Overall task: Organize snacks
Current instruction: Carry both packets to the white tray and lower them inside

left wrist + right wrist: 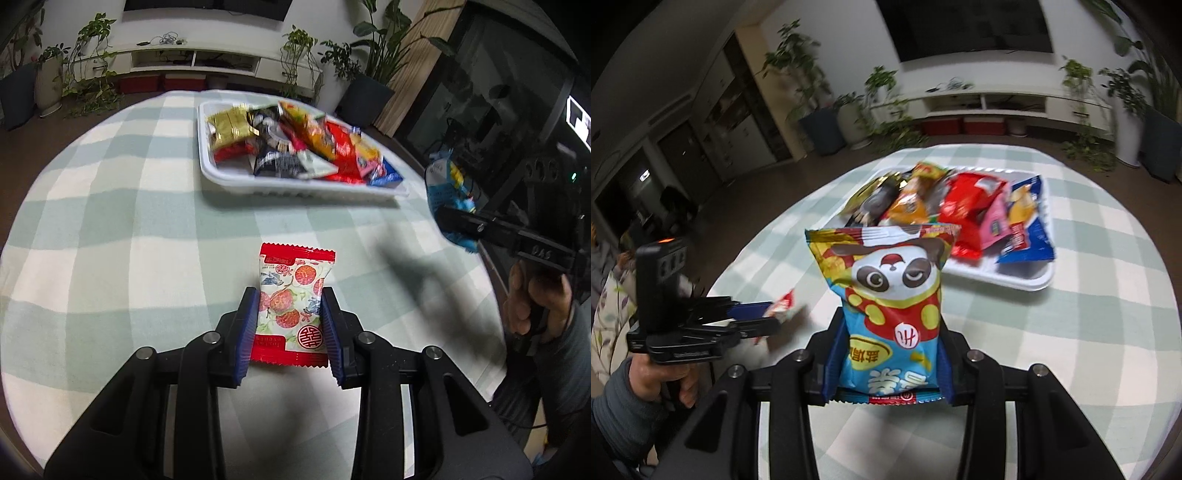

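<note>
We hold the left gripper [290,325] clamped on a lychee-print candy packet [291,306] with red crimped ends, its blue pads [246,332] pressing both side edges, just above the green-and-white checked table [129,240]; the right gripper [888,332] grips a blue panda snack bag [890,306] by its lower half, the bag standing upright between the pads — lifted clear of the cloth; on the far side of the table sits a white tray [295,186], heaped with snack packets [295,144] in gold, black, red, orange and blue; from the left wrist view the right gripper and its hand [532,299] show at the right edge — well apart from the tray.
</note>
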### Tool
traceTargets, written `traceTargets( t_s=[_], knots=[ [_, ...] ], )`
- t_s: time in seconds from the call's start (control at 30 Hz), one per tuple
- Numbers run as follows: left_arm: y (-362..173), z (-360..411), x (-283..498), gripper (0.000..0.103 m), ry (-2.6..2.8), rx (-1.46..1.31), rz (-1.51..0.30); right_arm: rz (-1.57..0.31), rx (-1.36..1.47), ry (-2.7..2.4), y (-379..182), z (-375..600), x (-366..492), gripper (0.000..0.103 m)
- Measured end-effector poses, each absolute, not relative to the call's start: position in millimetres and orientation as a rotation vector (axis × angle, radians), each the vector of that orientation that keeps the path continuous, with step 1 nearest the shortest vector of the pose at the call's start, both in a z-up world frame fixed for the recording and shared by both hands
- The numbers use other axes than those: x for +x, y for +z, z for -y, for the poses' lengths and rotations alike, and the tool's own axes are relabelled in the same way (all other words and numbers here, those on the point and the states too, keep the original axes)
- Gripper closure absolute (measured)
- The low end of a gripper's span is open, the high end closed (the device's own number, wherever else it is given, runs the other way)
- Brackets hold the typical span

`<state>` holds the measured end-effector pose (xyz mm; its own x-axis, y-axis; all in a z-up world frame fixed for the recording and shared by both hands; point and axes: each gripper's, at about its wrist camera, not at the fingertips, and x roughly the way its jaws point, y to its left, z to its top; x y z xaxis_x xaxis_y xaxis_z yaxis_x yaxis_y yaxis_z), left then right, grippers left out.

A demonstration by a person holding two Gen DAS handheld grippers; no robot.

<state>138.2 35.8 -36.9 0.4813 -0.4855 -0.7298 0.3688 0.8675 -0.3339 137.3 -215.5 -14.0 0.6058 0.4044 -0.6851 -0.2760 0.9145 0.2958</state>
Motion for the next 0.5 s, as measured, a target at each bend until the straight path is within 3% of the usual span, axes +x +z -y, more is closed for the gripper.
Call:
traceTargets(
  t_s=[0.5],
  knots=[
    [49, -11, 254, 0.072, -0.475, -0.118, -0.804, -0.794, 0.257, 0.172, 26, 253, 212, 0.059]
  ],
)
